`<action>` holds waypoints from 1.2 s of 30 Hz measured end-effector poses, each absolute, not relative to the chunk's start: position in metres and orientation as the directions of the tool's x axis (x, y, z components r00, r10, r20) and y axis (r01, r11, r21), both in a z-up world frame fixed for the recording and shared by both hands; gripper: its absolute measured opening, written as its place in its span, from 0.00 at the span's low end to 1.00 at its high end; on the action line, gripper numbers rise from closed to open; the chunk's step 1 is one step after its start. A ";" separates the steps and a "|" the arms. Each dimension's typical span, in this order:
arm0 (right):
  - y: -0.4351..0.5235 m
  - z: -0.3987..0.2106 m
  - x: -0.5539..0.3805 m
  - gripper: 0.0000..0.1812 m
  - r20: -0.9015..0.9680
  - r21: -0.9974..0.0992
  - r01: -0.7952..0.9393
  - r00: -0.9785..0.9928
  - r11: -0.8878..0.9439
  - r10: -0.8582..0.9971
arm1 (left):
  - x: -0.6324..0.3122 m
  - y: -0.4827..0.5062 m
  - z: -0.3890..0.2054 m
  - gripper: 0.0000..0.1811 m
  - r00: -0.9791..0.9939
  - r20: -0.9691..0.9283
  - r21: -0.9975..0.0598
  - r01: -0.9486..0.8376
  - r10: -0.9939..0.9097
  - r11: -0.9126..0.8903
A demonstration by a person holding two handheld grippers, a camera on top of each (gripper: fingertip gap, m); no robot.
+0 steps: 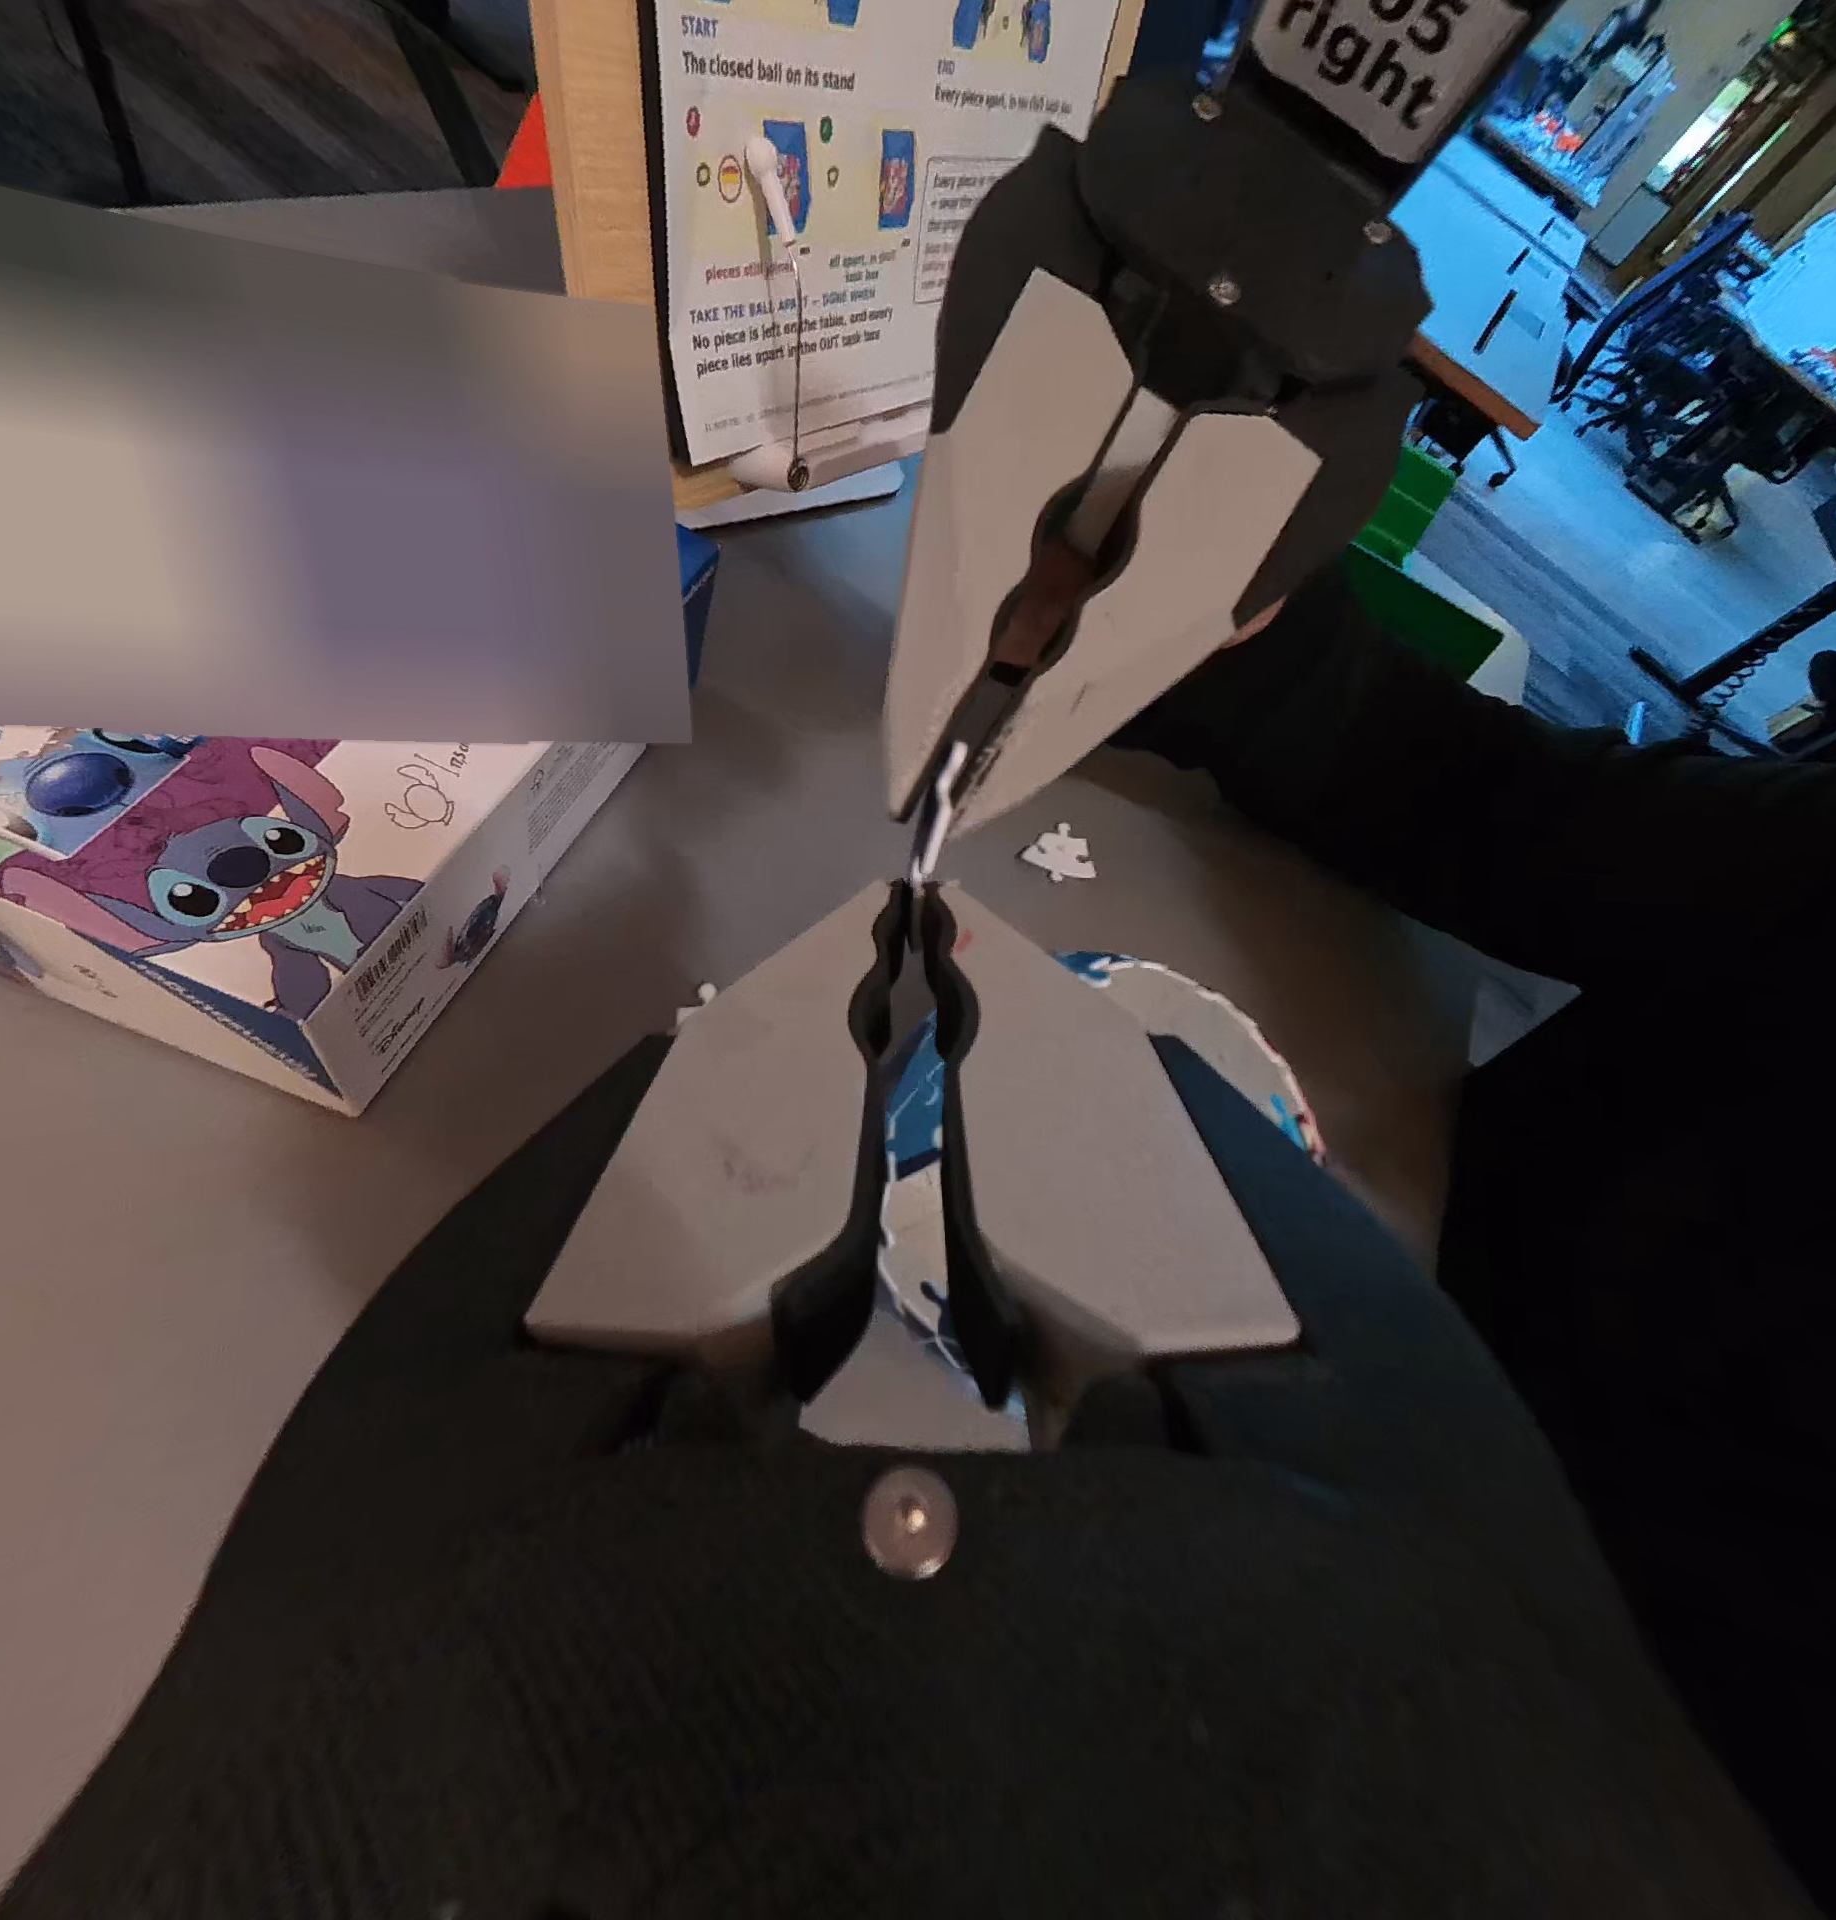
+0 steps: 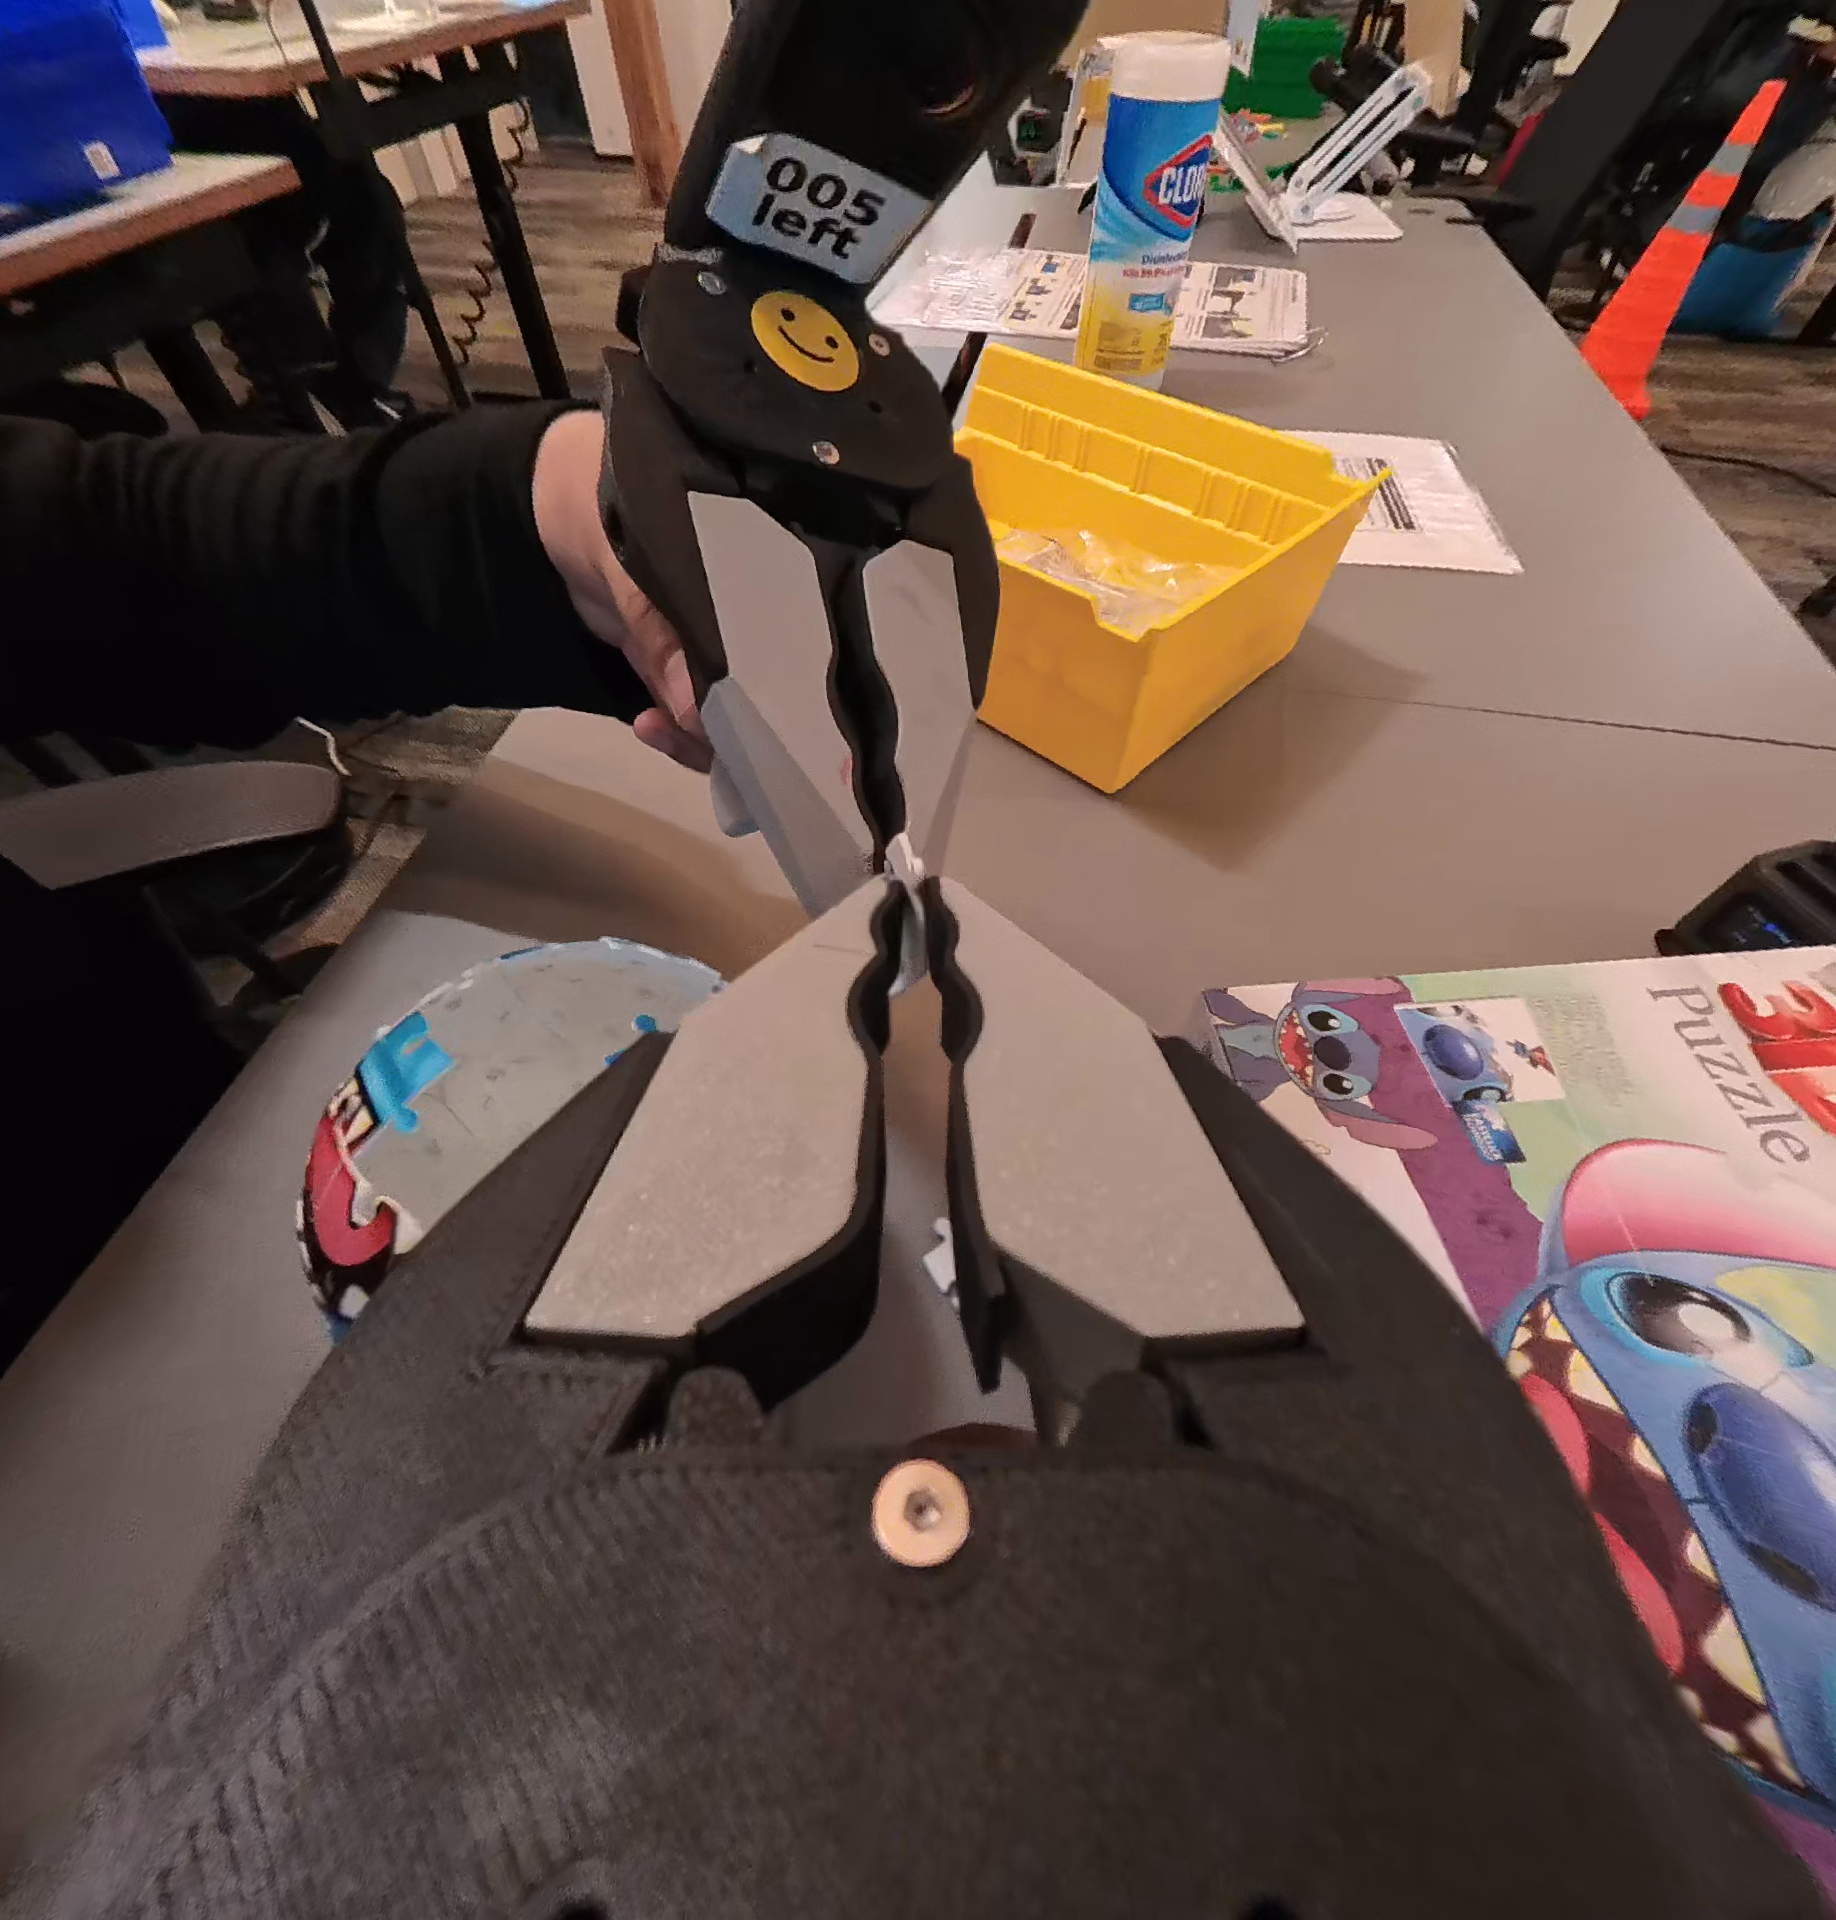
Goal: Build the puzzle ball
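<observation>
Box: puzzle box [image 1: 270, 914] lies at the left of the left wrist view, well apart from the tips, no hazard.
Left gripper [image 1: 912, 896]: jaws pressed together, pinching one edge of the puzzle piece [image 1: 935, 821].
Piece: a small white and blue part held in the air between both tips, which meet nose to nose.
Right gripper [image 2: 909, 904]: jaws likewise closed on the piece's other edge.
Risk of tearing: both tools grip one thin part; pulling apart or twisting could bend it or snap a tab.
Risk of dropping: each hold is only at the tips, so a release by one side may let it swing and fall.
Ball: half-built puzzle ball [image 2: 457, 1081] sits on the worktop [image 2: 1413, 790] below, open side up; a dropped part could land inside.
Loose piece [image 1: 1057, 852]: lies on the worktop beyond the tips, easily knocked.
</observation>
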State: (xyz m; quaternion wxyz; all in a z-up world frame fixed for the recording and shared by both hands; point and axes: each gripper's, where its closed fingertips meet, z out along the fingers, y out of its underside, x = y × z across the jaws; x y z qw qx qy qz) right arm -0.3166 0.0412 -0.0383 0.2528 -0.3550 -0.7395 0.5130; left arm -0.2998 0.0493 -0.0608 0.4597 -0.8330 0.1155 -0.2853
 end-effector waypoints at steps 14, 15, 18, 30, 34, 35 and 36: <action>-0.004 -0.075 -0.315 0.00 0.229 -0.770 0.275 -0.722 0.576 0.653 | -0.322 -0.056 -0.079 0.31 0.888 0.286 -0.885 0.100 -0.361 -0.455; -0.006 -0.081 -0.317 0.00 0.235 -0.747 0.286 -0.731 0.600 0.640 | -0.314 -0.063 -0.081 0.32 0.873 0.292 -0.895 0.105 -0.392 -0.433; -0.008 -0.089 -0.325 0.00 0.196 -0.743 0.296 -0.762 0.601 0.618 | -0.311 -0.068 -0.100 0.38 0.889 0.276 -0.894 0.098 -0.365 -0.437; -0.009 -0.088 -0.320 0.00 -0.173 -0.916 0.303 -0.889 0.262 0.424 | -0.345 -0.018 -0.086 0.10 0.951 0.235 -0.855 0.104 -0.201 -0.508; -0.010 -0.098 -0.321 0.00 -0.183 -0.912 0.312 -0.891 0.267 0.415 | -0.333 -0.009 -0.091 0.06 0.939 0.239 -0.839 0.072 -0.247 -0.539; -0.011 -0.100 -0.321 0.00 -0.185 -0.909 0.315 -0.892 0.274 0.412 | -0.331 -0.007 -0.091 0.04 0.934 0.245 -0.837 0.069 -0.259 -0.542; -0.012 -0.102 -0.321 0.00 -0.184 -0.907 0.315 -0.893 0.279 0.411 | -0.329 -0.006 -0.092 0.02 0.932 0.247 -0.835 0.066 -0.265 -0.546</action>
